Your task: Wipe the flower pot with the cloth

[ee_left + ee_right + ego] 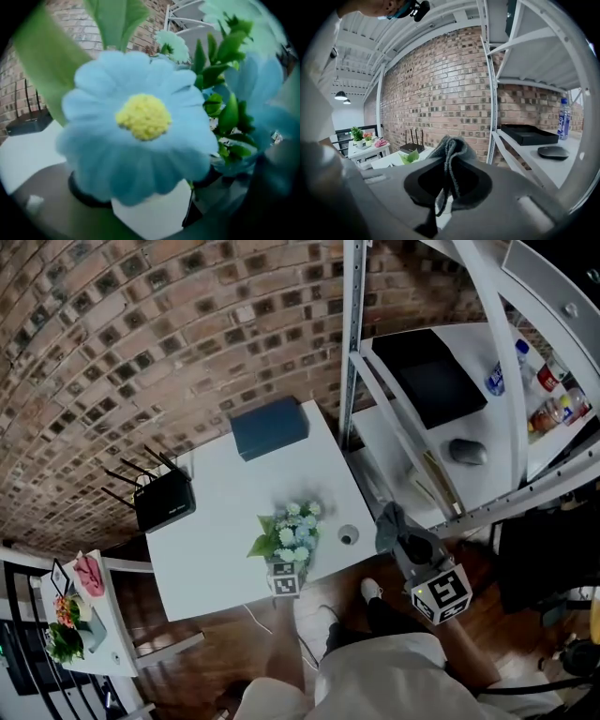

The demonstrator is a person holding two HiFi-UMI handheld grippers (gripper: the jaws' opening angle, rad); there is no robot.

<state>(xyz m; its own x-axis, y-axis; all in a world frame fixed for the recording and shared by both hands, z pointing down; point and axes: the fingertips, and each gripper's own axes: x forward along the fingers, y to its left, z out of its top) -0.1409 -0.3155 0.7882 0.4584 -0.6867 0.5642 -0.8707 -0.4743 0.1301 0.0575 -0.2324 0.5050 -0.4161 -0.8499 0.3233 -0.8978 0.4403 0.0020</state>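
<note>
Head view: we are looking down at a white table (225, 512). The pot (157, 213) is staying at its near edge, under blue flowers (295, 531). Our left claw (286, 570) is holding the pot, jaws a little apart. Right of the table, our right claw (445, 187) is pinching a grey cloth (452, 150) tight.

You have bare tabletop (220, 540) left of and behind the flower pot (154, 215); the router (161, 498), blue box (270, 427) and shelf post (351, 352) crowd the table's edges.
</note>
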